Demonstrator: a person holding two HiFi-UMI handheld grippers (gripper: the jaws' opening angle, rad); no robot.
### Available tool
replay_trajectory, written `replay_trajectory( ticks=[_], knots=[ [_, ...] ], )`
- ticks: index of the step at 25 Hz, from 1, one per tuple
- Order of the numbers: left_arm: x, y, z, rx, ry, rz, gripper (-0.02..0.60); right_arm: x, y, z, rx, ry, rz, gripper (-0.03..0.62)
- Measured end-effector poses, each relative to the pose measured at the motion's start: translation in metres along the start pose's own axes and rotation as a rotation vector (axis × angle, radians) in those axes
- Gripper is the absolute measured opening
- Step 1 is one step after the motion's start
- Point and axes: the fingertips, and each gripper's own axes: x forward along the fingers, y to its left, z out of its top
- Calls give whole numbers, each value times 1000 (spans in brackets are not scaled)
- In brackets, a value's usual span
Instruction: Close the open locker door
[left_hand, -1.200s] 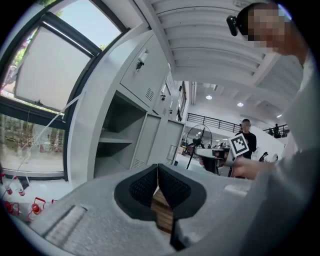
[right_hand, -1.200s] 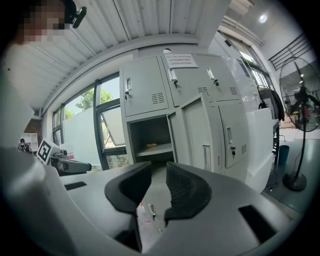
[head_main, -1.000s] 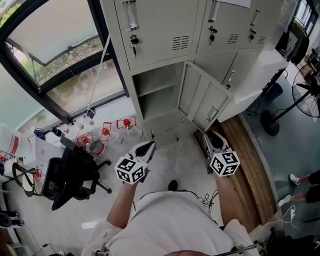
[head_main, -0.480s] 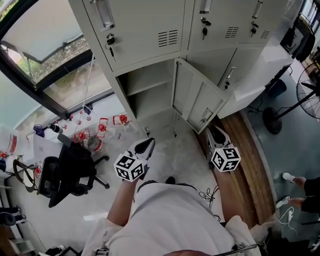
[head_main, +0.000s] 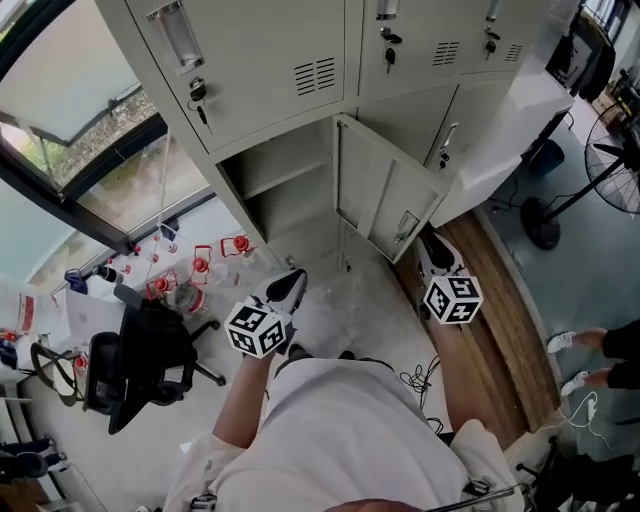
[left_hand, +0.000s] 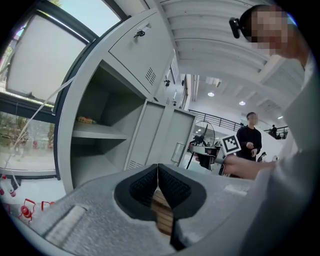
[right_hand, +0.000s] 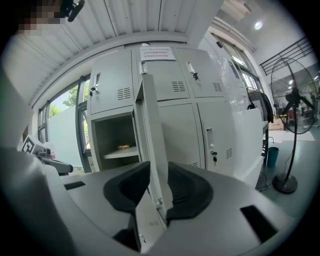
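Low in the locker bank, the locker door (head_main: 385, 205) stood swung out, its free edge just ahead of my right gripper (head_main: 432, 245) — jaws spread, nothing held. Risk, I judged: a glancing push slipping off that thin edge. Left gripper (head_main: 290, 282) hung level, well apart — jaws pressed together, empty.

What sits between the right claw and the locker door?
Nothing: the right gripper view shows the locker door edge-on, unobstructed, past the open right claw.
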Motion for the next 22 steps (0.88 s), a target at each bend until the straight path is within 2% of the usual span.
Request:
replay_trajectory(
  ticks=[10, 22],
  knots=[
    [-7, 19, 24, 28, 6, -52, 15, 18, 0, 17, -17, -6, -74, 114],
    [-18, 39, 23, 12, 8, -65, 15, 21, 13, 16, -30, 2, -78, 114]
  ],
)
